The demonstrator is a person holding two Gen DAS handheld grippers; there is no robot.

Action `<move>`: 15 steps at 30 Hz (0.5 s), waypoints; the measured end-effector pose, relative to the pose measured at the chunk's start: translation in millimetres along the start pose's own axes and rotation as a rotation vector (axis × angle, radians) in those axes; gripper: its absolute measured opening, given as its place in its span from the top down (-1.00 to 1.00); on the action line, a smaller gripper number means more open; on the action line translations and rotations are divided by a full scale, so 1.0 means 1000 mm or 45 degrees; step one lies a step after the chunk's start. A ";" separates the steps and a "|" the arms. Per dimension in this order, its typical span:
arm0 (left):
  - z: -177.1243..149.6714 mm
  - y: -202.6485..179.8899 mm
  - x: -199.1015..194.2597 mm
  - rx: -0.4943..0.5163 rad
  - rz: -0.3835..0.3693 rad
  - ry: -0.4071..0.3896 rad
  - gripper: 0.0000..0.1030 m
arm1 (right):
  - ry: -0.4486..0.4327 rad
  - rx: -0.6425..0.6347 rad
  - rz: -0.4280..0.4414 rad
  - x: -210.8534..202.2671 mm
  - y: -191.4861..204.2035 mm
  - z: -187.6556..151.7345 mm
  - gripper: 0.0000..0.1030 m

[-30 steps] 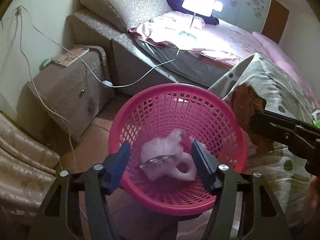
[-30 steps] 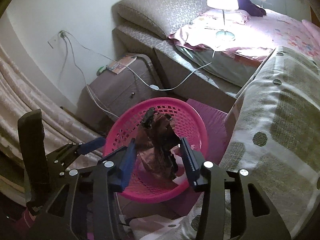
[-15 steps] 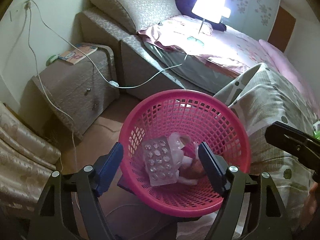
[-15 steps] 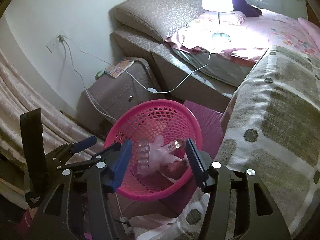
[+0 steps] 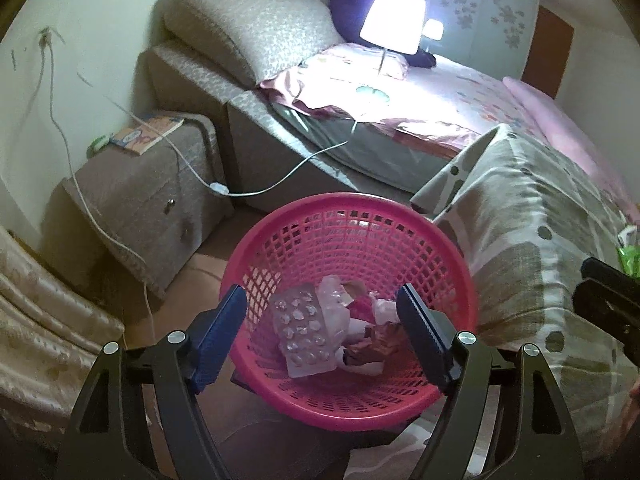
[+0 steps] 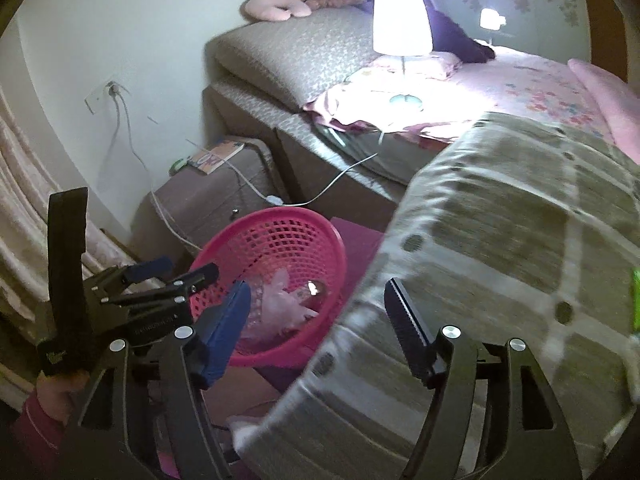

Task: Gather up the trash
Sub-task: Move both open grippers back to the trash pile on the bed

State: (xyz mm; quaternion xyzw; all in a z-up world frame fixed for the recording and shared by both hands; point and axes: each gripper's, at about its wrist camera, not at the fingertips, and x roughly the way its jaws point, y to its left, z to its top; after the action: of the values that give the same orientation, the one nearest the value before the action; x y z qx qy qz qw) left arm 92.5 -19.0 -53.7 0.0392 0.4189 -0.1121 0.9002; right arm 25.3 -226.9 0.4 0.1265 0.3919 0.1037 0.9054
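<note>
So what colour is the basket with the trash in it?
The basket is bright pink, with a grid of little holes. The left wrist view shows it best.

Two hand-held grippers of black plastic, each with a forked frame of triangular cut-outs and round silver screws at the finger pivots. The left gripper carries blue ribbed pads on both fingers. The right gripper shows one blue pad and one dark serrated pad. From the right wrist camera, the left tool's upright black handle bears a small yellowish marking, gripped by a hand in a dark red sleeve.
</note>
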 end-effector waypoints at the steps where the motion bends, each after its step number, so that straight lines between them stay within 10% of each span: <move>1: 0.000 -0.004 -0.002 0.015 -0.001 -0.007 -0.45 | -0.011 0.009 -0.013 -0.006 -0.005 -0.003 -0.31; 15: -0.005 -0.043 -0.020 0.163 -0.037 -0.063 -0.45 | -0.166 0.151 -0.223 -0.083 -0.071 -0.038 -0.34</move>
State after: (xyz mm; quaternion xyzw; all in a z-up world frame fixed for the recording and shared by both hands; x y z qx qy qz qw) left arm 65.9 -56.7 -40.3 0.0878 0.3890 -0.1527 0.9042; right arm -52.5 -312.0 9.7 0.1517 0.3471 -0.0078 0.9255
